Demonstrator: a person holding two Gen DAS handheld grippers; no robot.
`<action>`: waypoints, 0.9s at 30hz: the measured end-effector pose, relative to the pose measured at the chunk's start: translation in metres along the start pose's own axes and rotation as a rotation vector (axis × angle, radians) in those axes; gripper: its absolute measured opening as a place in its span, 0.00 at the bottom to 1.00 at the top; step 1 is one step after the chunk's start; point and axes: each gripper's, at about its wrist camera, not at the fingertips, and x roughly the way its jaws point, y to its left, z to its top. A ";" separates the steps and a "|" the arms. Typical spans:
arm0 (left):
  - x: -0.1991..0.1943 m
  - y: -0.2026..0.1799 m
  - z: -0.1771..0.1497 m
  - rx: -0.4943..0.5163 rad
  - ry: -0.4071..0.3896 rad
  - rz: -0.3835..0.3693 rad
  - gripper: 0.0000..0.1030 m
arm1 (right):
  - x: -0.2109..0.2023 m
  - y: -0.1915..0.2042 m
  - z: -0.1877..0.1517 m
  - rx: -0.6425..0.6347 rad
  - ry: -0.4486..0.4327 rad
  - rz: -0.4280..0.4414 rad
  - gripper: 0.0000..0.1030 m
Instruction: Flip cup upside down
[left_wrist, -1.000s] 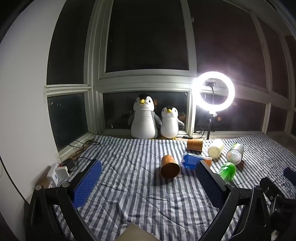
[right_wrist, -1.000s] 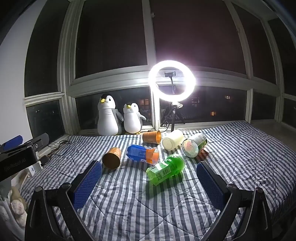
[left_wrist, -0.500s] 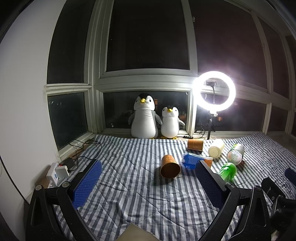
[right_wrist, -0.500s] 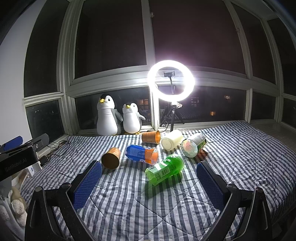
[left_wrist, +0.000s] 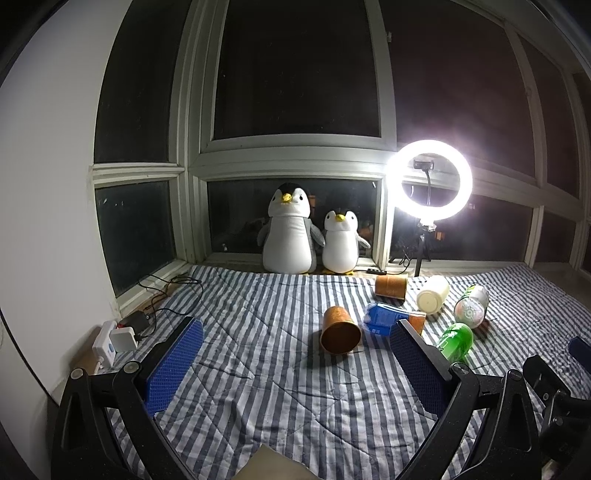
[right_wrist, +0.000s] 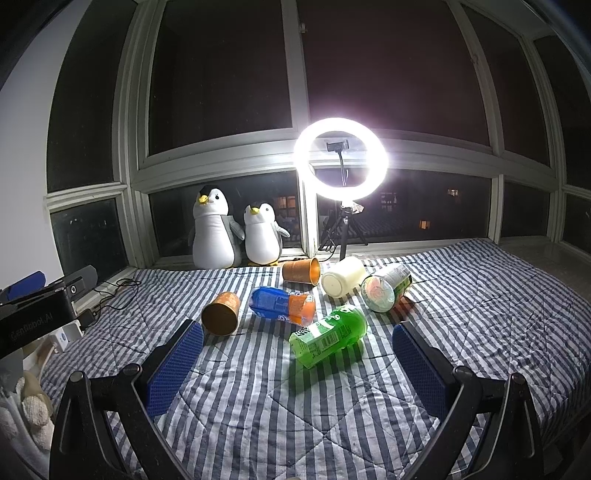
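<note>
1. the copper cup (left_wrist: 340, 330) lies on its side on the striped bed (left_wrist: 258, 387), its round end turned toward the tools and its long axis running away toward the window; whether that near end is the mouth or the base i cannot tell.
2. the left tool (left_wrist: 295, 362) is released, both blue pads spread wide with nothing between them — the cup sits ahead of it, a little right of centre, well apart.
3. the right tool (right_wrist: 297, 365) is released and empty too; from it the same cup (right_wrist: 220, 313) lies off to the left, just past the left pad, so i judge the left tool is the better lined up.
4. the right view shows what the left one partly hides: the green bottle (right_wrist: 328, 336) in full, lying nearest, and the blue and orange bottle (right_wrist: 282, 305) just beside the cup.
5. a second copper cup (right_wrist: 301, 271) lies farther back, its open mouth plainly facing right — clearer here than in the left view.
</note>
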 end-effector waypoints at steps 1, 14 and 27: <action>0.000 0.000 0.000 -0.001 0.000 0.000 0.99 | 0.000 -0.001 0.000 0.001 0.001 0.000 0.98; 0.008 -0.005 -0.002 -0.003 0.019 -0.005 0.99 | 0.001 -0.009 -0.007 0.010 0.002 -0.002 0.98; 0.017 -0.013 -0.003 0.009 0.036 -0.017 0.99 | 0.001 -0.019 -0.007 0.030 0.009 -0.011 0.98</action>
